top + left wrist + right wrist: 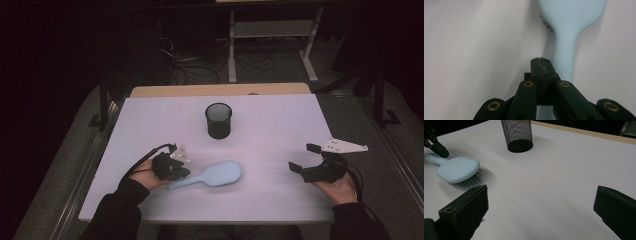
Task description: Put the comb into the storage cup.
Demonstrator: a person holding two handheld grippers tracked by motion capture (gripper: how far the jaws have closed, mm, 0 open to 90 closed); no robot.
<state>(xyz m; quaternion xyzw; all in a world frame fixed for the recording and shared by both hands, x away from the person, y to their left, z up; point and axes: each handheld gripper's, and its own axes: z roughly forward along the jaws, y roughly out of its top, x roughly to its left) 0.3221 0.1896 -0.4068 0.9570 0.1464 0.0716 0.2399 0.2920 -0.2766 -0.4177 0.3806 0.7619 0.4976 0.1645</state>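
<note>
Blue hairbrush (567,30) beside closed jaws

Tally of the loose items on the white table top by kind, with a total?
Hairbrush, light blue, bristles down: 1
Mesh cup, black, upright: 1
Total: 2

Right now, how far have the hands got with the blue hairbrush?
Nothing looks done yet. The hairbrush lies bristles-down on the table, apart from the mesh cup. In hand: the left gripper is at the brush handle with its jaws shut together above it, not clamped round it. The right gripper waits open off to the side. Left to do: grasp and lift the brush, perhaps into the cup.
</note>
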